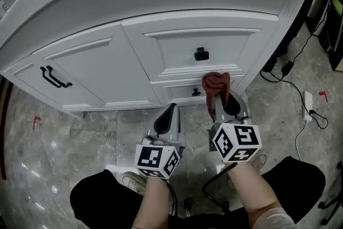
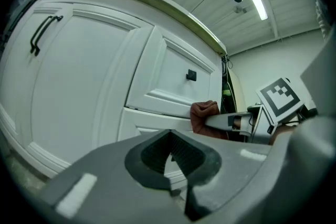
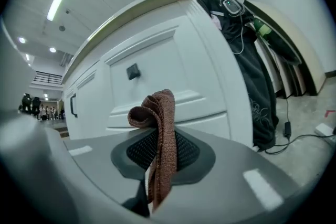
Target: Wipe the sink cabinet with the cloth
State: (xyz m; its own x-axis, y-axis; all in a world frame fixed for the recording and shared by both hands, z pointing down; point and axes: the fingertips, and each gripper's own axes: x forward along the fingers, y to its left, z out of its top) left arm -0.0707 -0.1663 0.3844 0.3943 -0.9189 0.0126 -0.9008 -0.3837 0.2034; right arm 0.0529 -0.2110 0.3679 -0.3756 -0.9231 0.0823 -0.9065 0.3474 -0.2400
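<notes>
2 risks stand out. Only a narrow strip of the cloth [image 3: 157, 128] is clamped between the fingers of your right gripper [image 1: 217, 98], and the rest is folded loosely above them. I judge that a hard drag along the sink cabinet [image 1: 102, 59] could pull it free, or let bare fingers scrape the white paint. The cloth is up at the lower drawer front, though I cannot tell whether it touches. A small black knob [image 1: 196, 92] sits just beside it at 8 o'clock, and a sweep toward 9 o'clock could snag there. 1 more knob [image 1: 201, 54] waits at 12 o'clock on the drawer above. A black bar handle [image 1: 53, 76] stands well apart at 9 o'clock on the door. Your left gripper [image 1: 167, 115] hangs at 7 o'clock of the cloth, fingers together on nothing, so keep it out of the wiping path. At 3 o'clock, black cables [image 1: 300, 56] and a white adapter [image 1: 307, 100] lie on the floor, a trip hazard if you shift that way.
</notes>
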